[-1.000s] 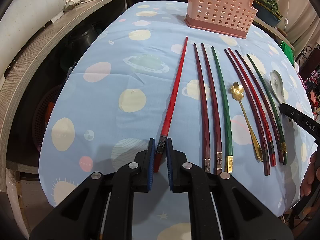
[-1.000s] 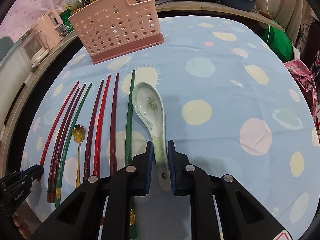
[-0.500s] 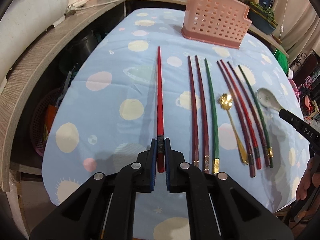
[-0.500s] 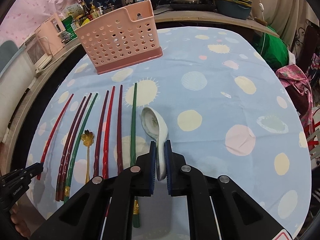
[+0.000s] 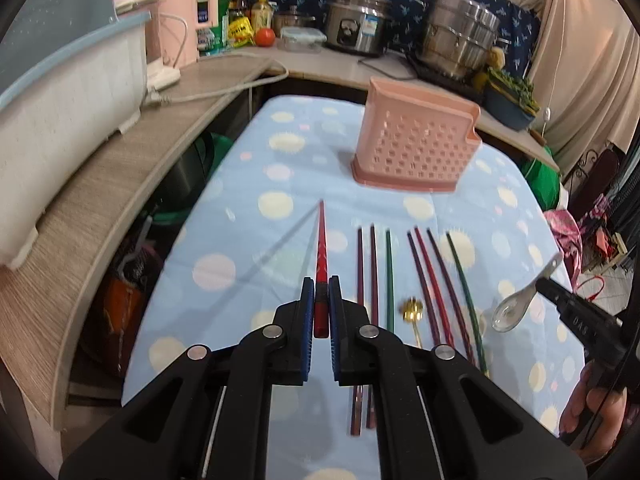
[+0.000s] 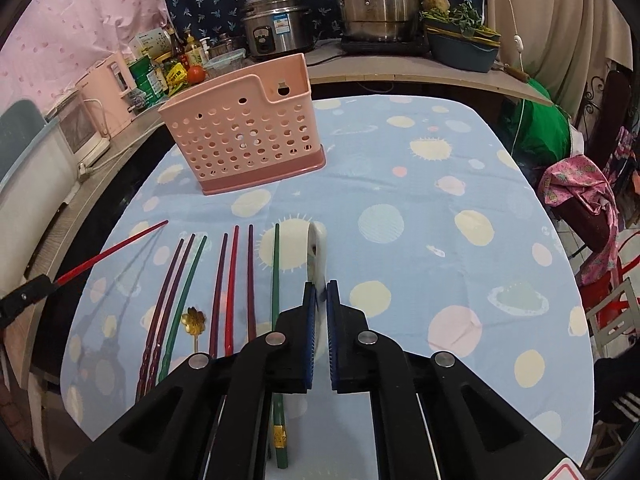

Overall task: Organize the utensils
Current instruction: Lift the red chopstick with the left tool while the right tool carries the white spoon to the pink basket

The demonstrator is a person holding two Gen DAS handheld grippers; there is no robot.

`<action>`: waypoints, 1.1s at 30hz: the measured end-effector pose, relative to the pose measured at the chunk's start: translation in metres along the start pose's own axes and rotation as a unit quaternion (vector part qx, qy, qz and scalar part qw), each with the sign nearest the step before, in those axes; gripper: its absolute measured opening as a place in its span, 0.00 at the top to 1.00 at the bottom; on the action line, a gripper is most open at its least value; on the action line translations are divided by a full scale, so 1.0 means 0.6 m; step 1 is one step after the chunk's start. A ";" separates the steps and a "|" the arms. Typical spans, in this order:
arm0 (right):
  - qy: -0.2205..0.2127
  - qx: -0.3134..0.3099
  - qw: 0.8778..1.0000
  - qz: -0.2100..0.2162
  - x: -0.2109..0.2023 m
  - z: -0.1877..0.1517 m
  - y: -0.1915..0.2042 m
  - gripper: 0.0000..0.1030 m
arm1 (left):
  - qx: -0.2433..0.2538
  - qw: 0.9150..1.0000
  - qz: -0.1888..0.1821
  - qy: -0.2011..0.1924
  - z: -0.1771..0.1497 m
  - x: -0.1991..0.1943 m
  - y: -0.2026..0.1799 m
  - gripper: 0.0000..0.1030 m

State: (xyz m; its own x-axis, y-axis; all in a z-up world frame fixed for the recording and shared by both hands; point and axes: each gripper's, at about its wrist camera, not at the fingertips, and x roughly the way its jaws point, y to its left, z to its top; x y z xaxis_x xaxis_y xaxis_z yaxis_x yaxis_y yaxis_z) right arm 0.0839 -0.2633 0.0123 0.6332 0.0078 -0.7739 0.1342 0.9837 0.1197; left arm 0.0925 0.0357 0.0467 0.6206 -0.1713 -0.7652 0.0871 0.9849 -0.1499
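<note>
My left gripper (image 5: 321, 292) is shut on a red chopstick (image 5: 321, 248) and holds it lifted above the table, tip pointing toward the pink perforated utensil holder (image 5: 414, 150). My right gripper (image 6: 318, 294) is shut on the handle of a white ceramic spoon (image 6: 315, 248), raised off the cloth; the spoon also shows in the left wrist view (image 5: 516, 308). The holder (image 6: 244, 140) stands upright at the far end of the table. Several dark red, red and green chopsticks (image 6: 230, 284) and a gold spoon (image 6: 193, 318) lie in a row on the cloth.
The table has a blue spotted cloth (image 6: 440, 208). A wooden counter (image 5: 120, 184) curves along the left and back, with a white-blue bin (image 5: 60, 92), cookers (image 6: 276, 28), pots and bottles. A chair with pink cloth (image 6: 580, 192) stands at the right.
Both grippers have risen: the red chopstick and the ceramic spoon have come up off the cloth, and the views now tilt up toward the holder and the counter.
</note>
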 end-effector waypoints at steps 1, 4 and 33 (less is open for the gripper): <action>-0.002 0.000 1.000 0.001 -0.001 0.004 0.001 0.95 | -0.001 1.000 0.001 -0.005 0.008 -0.003 0.002 0.93; -0.012 0.000 1.000 0.004 -0.006 0.021 0.002 0.95 | -0.006 1.000 0.002 -0.021 0.039 -0.011 0.005 0.93; -0.120 0.038 0.991 0.052 0.030 0.338 0.007 0.95 | 0.008 0.967 -0.052 -0.249 0.420 -0.127 -0.096 0.93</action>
State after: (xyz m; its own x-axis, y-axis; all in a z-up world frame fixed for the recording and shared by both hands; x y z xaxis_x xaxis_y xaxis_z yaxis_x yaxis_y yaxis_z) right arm 0.2505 -0.2955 0.1249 0.8080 0.0572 -0.5864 0.1096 0.9633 0.2449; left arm 0.2365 -0.0011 0.2717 0.9059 -0.2397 -0.3493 0.1789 0.9639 -0.1974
